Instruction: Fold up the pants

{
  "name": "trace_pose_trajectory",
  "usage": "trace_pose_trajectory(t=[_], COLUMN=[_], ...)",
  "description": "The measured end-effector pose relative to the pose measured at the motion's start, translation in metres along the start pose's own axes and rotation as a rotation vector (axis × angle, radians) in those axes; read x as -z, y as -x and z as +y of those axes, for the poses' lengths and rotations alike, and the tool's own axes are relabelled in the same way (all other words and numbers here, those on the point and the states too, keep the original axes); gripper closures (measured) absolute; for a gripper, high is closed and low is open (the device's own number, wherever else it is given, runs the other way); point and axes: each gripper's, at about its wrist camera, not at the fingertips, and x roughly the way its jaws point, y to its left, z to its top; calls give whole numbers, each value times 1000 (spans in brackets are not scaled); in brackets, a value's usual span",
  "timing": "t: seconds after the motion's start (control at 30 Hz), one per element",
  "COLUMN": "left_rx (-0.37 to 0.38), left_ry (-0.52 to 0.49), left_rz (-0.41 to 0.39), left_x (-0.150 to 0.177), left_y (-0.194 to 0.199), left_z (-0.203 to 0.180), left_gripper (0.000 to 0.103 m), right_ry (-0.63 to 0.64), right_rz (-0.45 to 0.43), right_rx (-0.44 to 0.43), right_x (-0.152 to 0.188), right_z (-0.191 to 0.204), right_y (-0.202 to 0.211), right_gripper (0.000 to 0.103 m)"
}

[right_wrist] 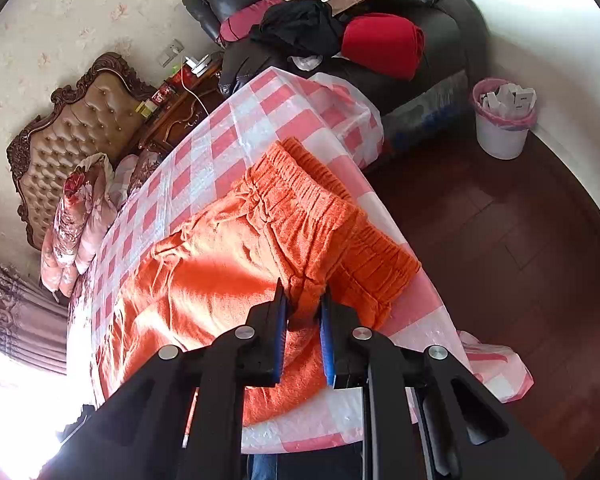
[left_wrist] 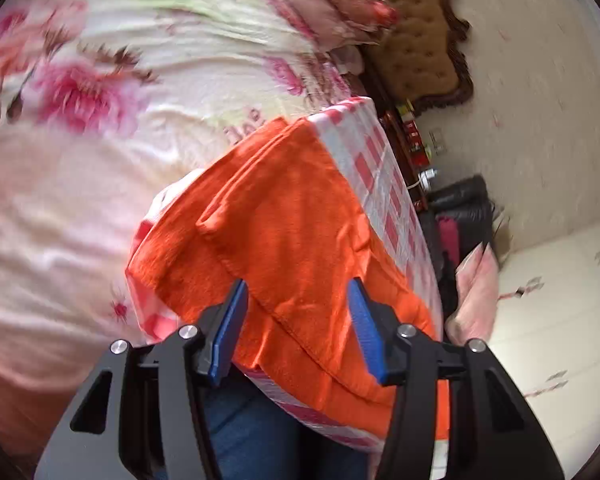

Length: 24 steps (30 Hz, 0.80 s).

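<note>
Orange fleece pants (right_wrist: 236, 264) spread on the pink-and-white checked plastic sheet (right_wrist: 236, 120).

The right gripper (right_wrist: 305, 304) pinches a fold below the gathered waistband; the left gripper (left_wrist: 298, 300) hangs released over the hems. Beyond both sits the tufted brown headboard (right_wrist: 64, 136).

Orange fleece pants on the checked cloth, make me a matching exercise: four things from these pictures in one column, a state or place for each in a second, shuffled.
Things
1. orange fleece pants
2. left gripper
3. right gripper
4. white waste bin with pink liner

States or places
A. standing on the dark wooden floor
B. jaws wide apart, gripping nothing
C. lying on the pink-and-white checked cloth
D. fingers closed on a fold of orange fabric near the waistband

Pairs: 1-C, 2-B, 3-D, 4-A
</note>
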Motion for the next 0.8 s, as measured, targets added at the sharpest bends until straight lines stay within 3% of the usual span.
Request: trace_pose_trajectory(t=[0.07,0.13,0.27,0.4,0.5,0.6,0.8], left_rx=[72,98,72,13,-54,-127,-74], left_ry=[116,164,177,215,188,154,76], left_rz=[0,3,-6,4,8,9,-55], left_x=[-3,-1,-6,-7,-11,-12,-8], left_y=[0,-2,-7,-8,-13,-16,7], left_z=[20,26,25,25,15,5,-22], left_gripper=[52,55,62,77,79,100,100], right_ry=[-7,-18,-48,-50,-63,-59,-25], right_rz=[10,23,57,75,89,79,30], right_rx=[-1,-7,0,30,44,46,16], right_x=[0,0,0,-1,-1,-1,-1], right_z=[-2,-6,-13,-14,-18,-19,-12], right_y=[-1,-4,-16,-27,-34,-40,-22], right_gripper=[86,85,81,79,78,85,88])
